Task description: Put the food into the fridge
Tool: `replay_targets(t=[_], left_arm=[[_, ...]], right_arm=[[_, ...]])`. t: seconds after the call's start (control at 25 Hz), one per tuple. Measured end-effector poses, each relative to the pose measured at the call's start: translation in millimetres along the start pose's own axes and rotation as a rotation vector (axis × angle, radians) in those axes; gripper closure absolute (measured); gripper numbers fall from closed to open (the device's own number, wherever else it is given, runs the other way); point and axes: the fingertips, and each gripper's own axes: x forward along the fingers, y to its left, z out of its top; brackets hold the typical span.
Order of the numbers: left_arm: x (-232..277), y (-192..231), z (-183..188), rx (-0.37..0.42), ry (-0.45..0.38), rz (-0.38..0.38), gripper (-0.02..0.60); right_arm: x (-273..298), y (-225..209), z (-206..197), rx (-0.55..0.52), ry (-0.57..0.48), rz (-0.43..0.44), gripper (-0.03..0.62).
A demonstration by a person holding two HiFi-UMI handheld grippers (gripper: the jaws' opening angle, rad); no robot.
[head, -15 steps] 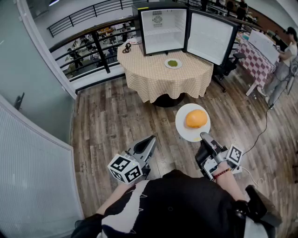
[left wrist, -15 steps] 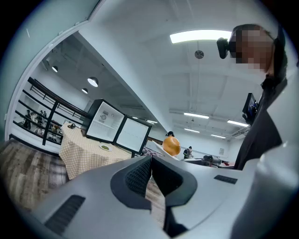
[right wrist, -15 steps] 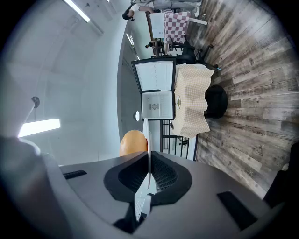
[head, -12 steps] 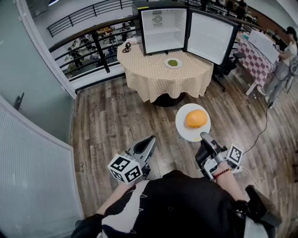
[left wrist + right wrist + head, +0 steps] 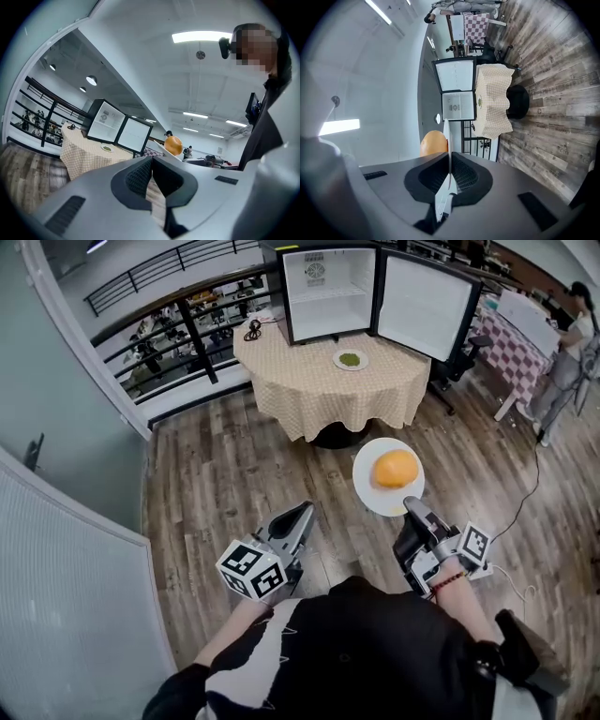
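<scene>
Over the wooden floor, short of the round table [image 5: 319, 381], the right gripper [image 5: 410, 507] is clamped on the near rim of a white plate [image 5: 375, 486]. The plate is held level and reaches toward the open fridge [image 5: 328, 287]. The right gripper view shows it only edge-on. On it sits a round orange food [image 5: 395, 468], possibly a bun, with no clear long axis. The left gripper [image 5: 302, 514] is closed and empty.

No text is legible (fridge label [image 5: 315, 269] blurred).
</scene>
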Motion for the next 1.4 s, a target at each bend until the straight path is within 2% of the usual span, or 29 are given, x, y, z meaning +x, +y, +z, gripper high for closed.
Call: replay_targets(t=[0.24,0.4,0.72,0.96,1.4], left_arm=[[-10,39,10,-0.043,0.012,-0.060,0.568],[-6,55,18,-0.013,0.012,-0.078,0.568],[12,74,8,-0.046,0.051,-0.090,0.568],[56,104,17,-0.048,0.045,-0.057,0.568],[178,151,52,-0.048,0.028,0.021,0.568]], right_arm=[[32,-12,-28,0.001,-0.051,0.013,0.569],[45,-15,-29,-0.001,-0.088,0.023,0.569],[73,-23,-19,0.014,-0.092,0.011,0.569],[109,-35,21,0.042,-0.066,-0.002,0.569],[192,-27,142,0.026,0.030,0.015,0.569]])
